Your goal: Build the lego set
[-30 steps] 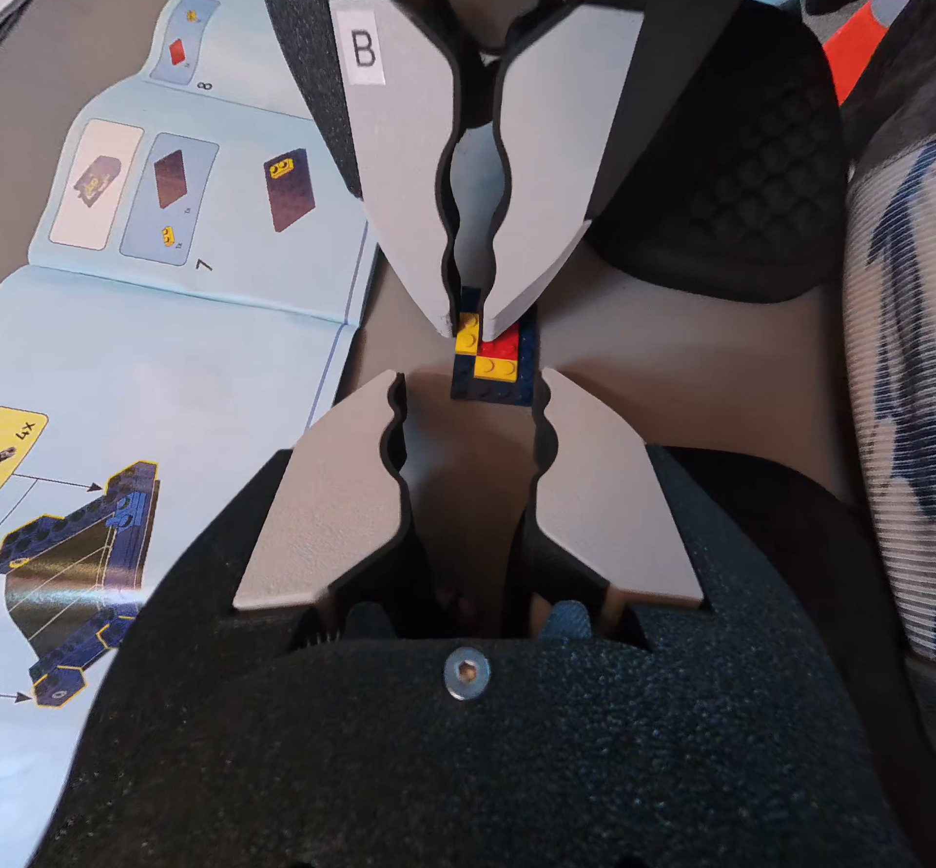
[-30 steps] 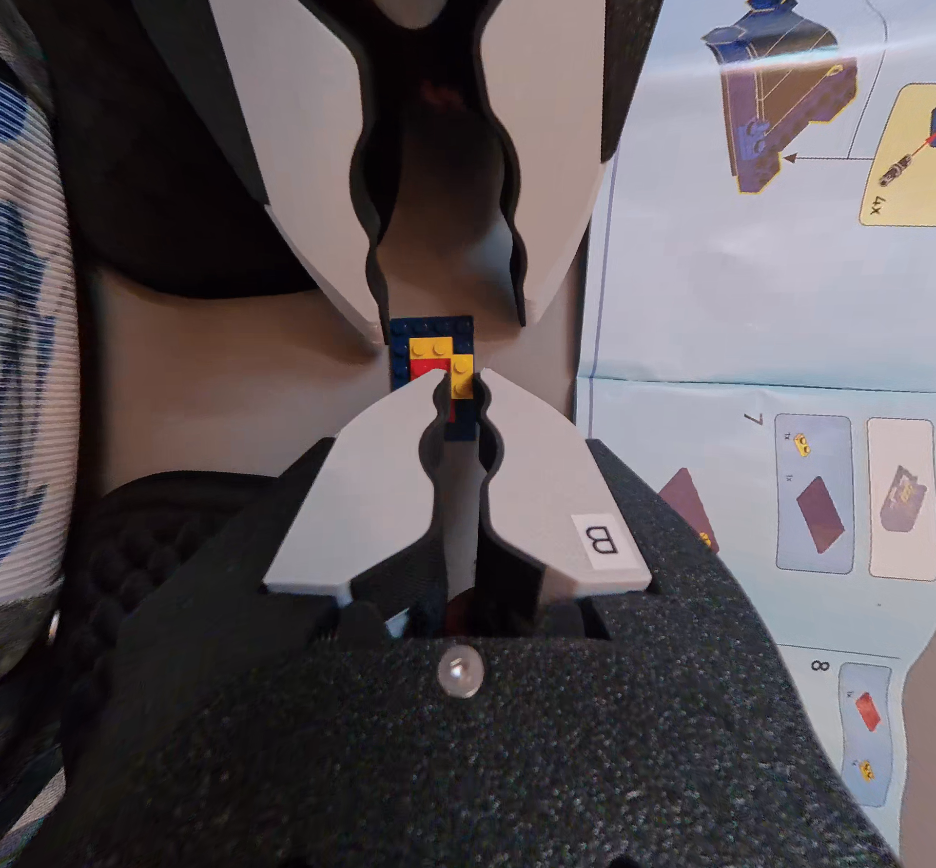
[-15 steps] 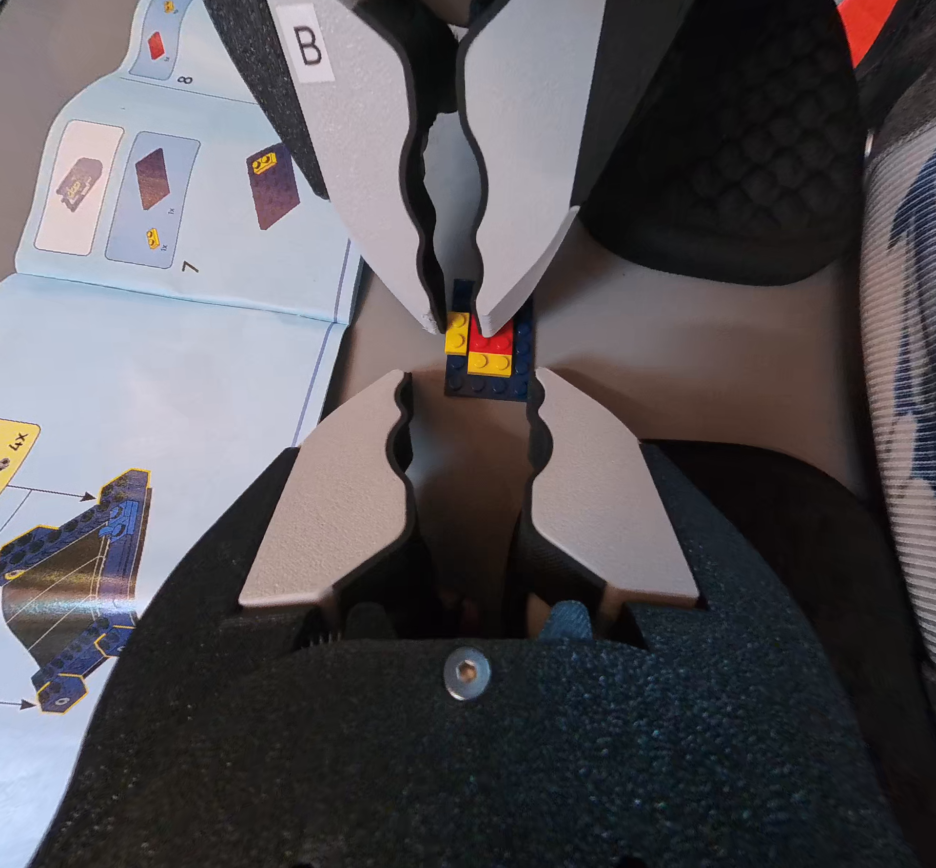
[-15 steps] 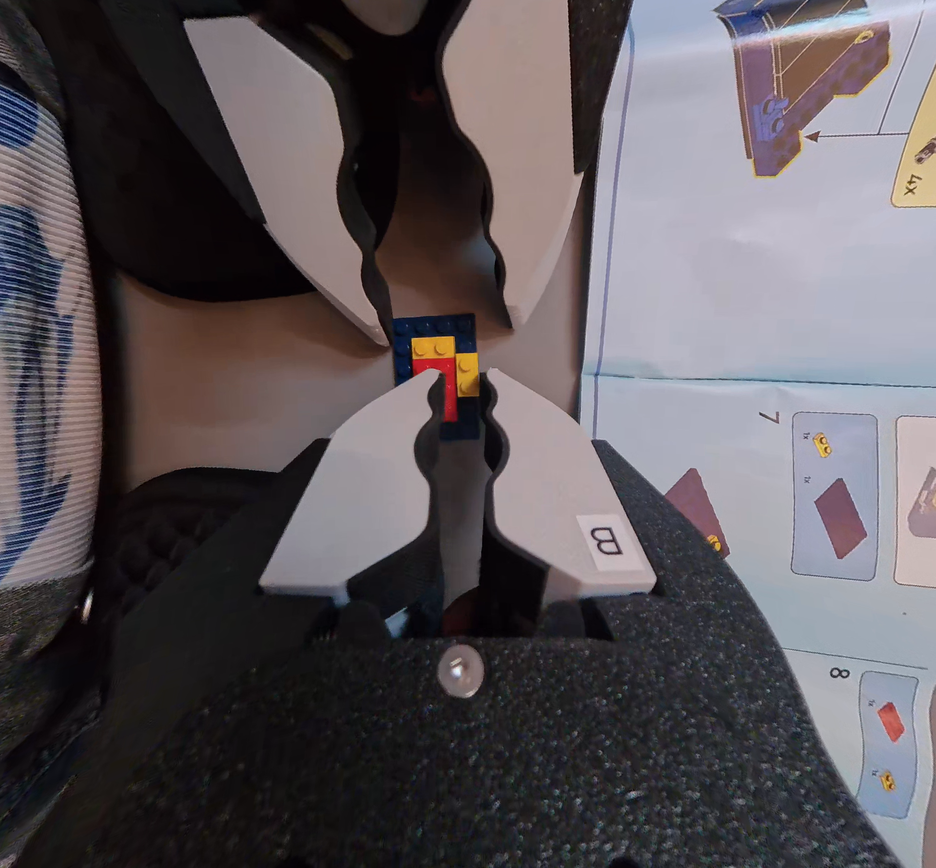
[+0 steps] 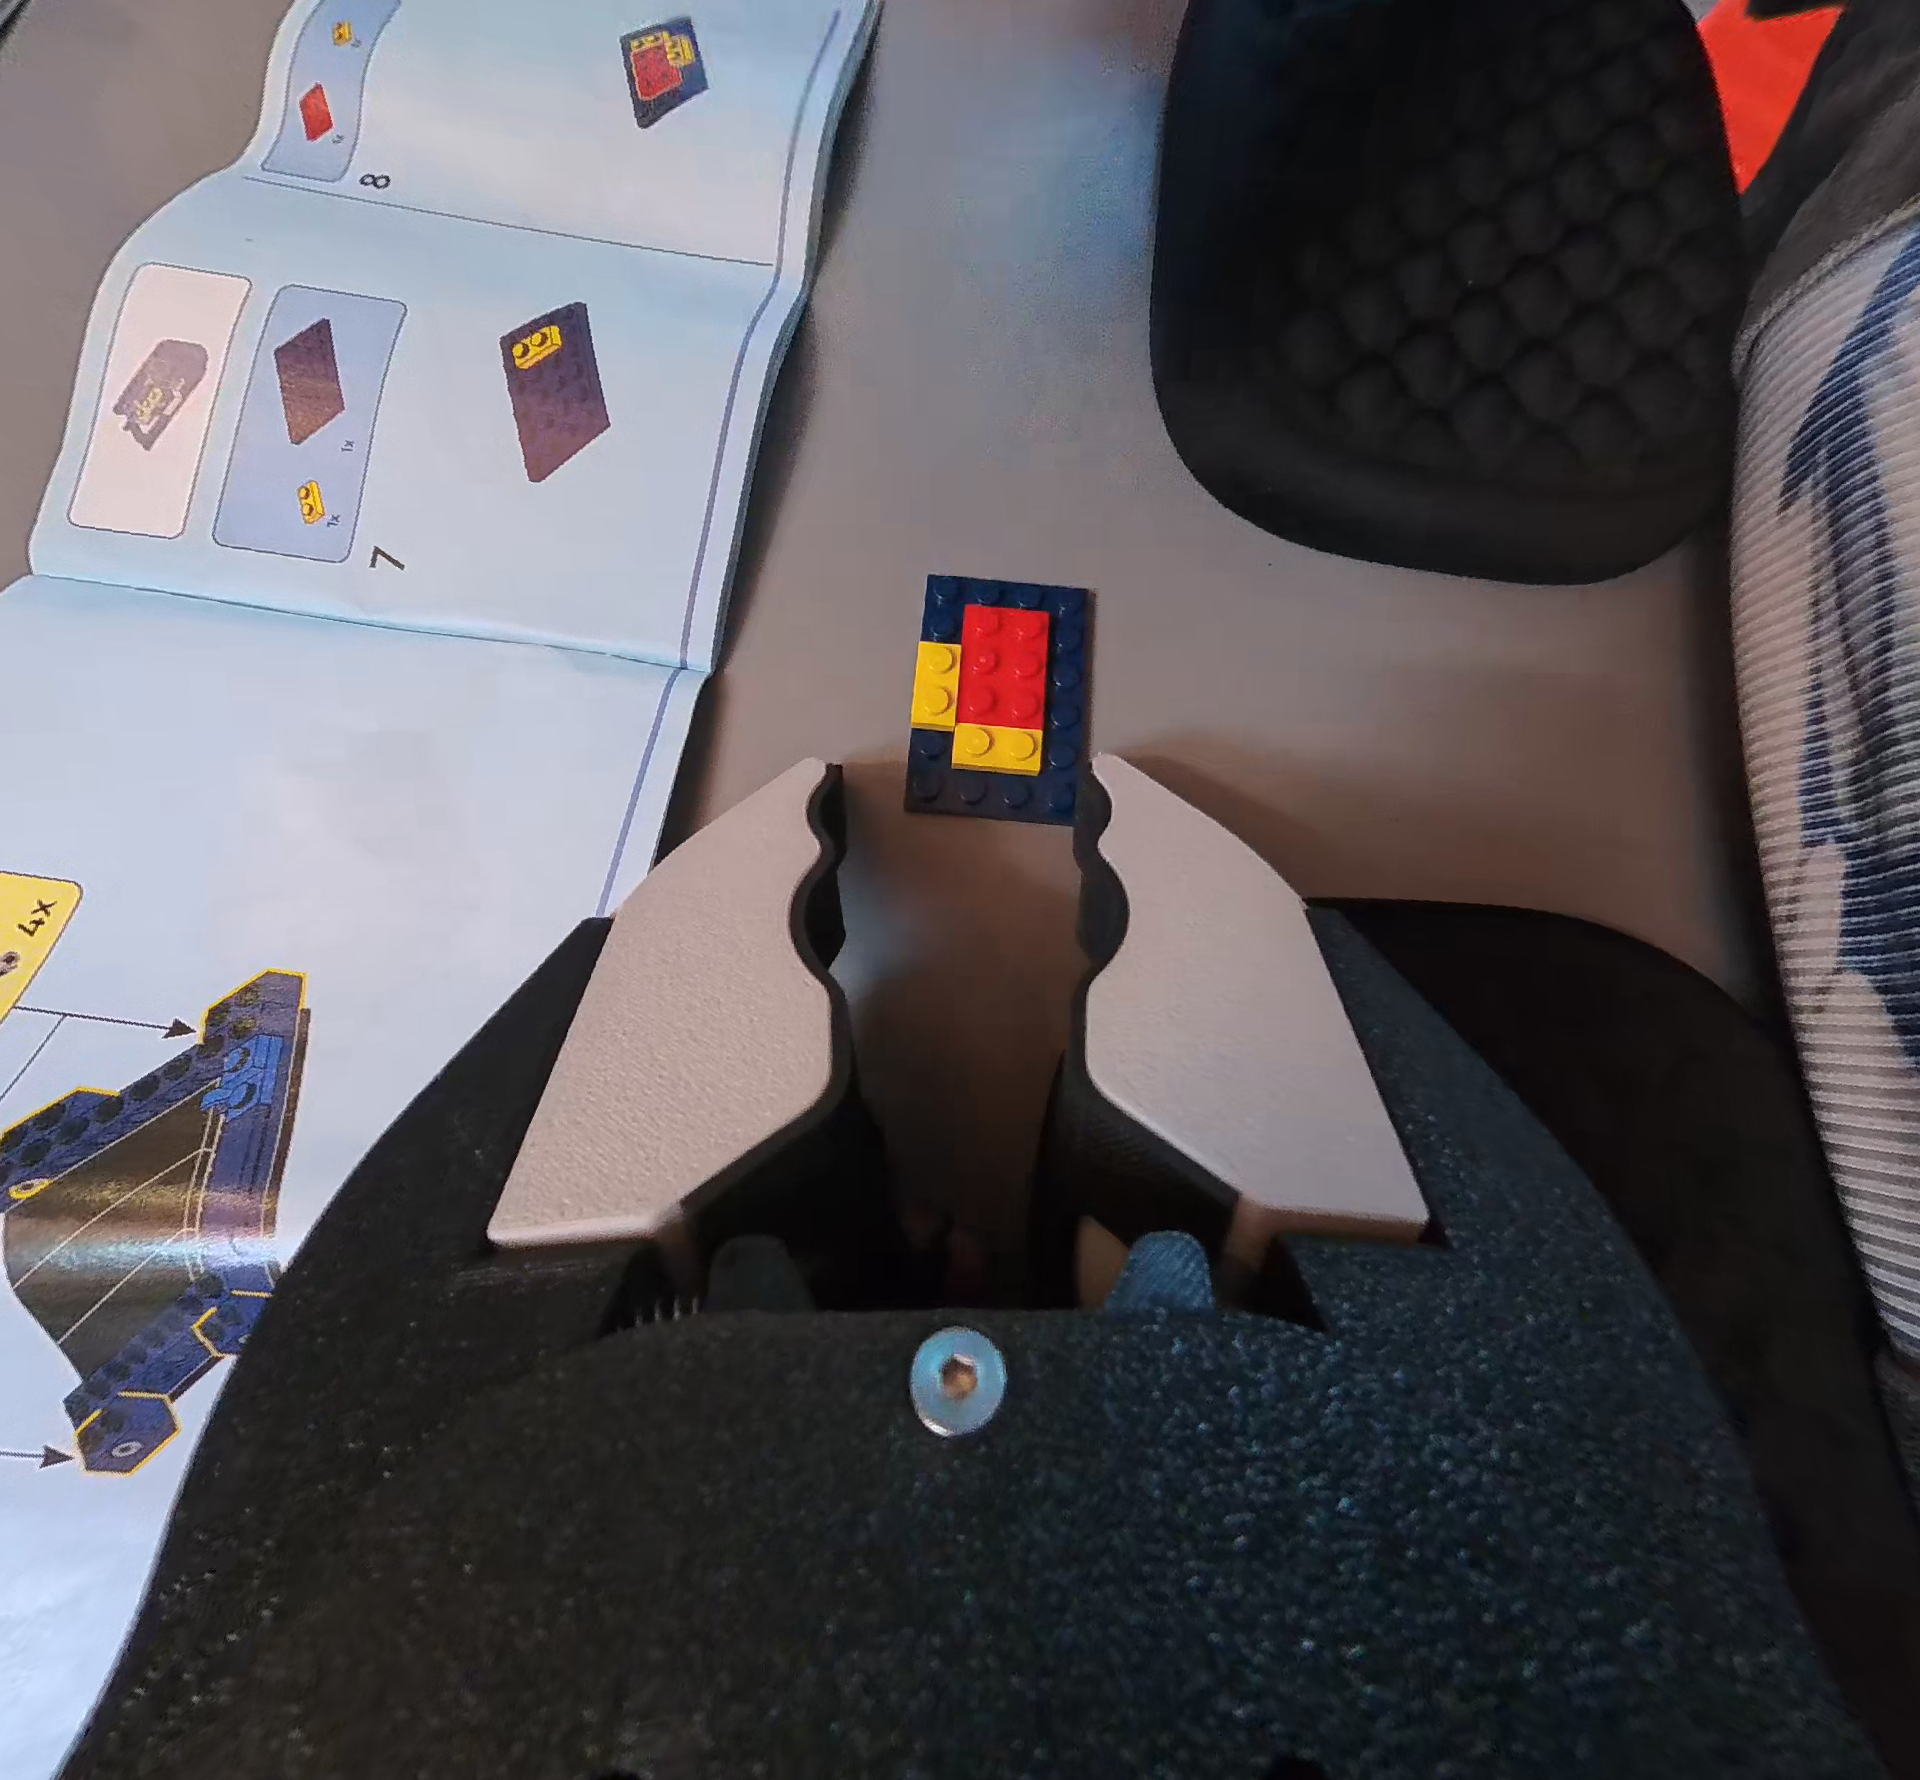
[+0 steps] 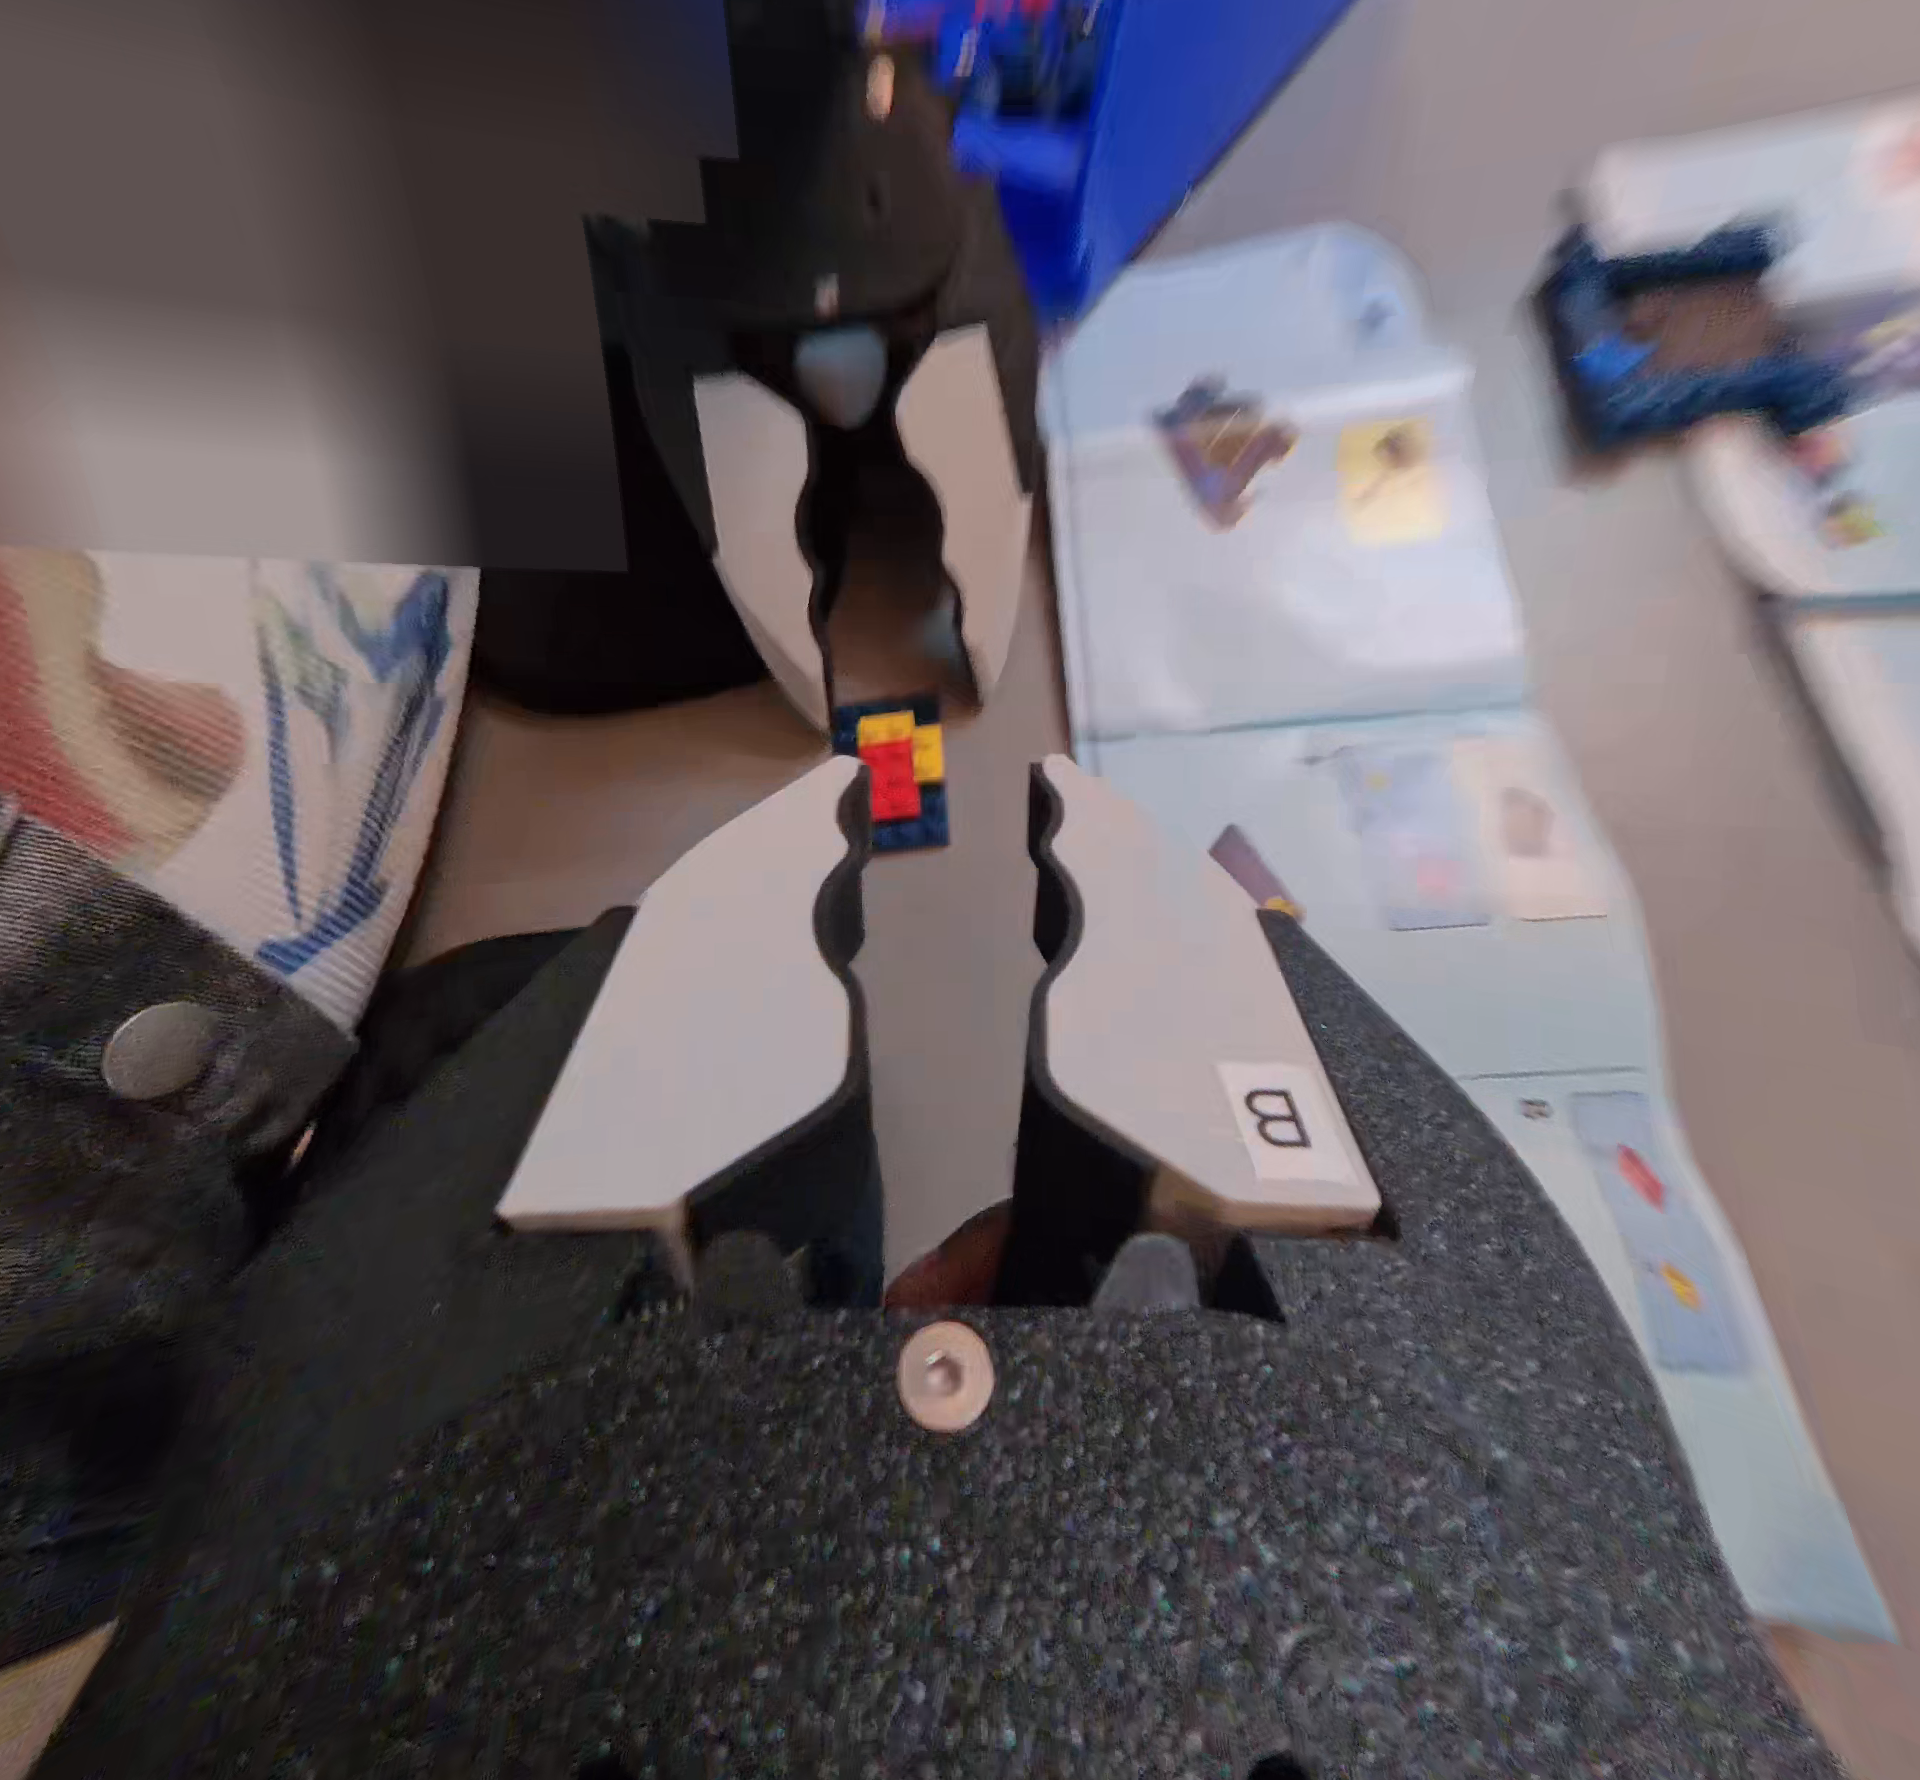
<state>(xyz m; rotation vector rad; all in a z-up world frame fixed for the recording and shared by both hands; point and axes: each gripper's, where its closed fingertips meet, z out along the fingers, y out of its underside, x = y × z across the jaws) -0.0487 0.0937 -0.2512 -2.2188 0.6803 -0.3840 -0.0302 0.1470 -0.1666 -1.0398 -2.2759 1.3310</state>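
1. Grey desk carries every item listed below.
2. Dark-blue studded plate lies flat on the desk, bearing a red brick at its middle, one yellow brick at its left edge and one yellow brick on its near side.
3. Left hand-held gripper: jaws spread, nothing clamped. The plate's near end sits between the fingertips; the right tip is at the plate's near right corner, the left tip stands clear of it.
4. Right hand-held gripper: jaws parted, nothing grasped, raised above the desk opposite the left one. In its own blurred view the plate shows just beside its left fingertip.
5. Pale-blue instruction booklet, open, lies left of the plate, well apart from it.
6. Black dimpled pad rests on the far right of the desk.
7. White fabric with blue marks borders the right edge.
8. Blue box, blurred, stands beyond the booklet in the right wrist view.
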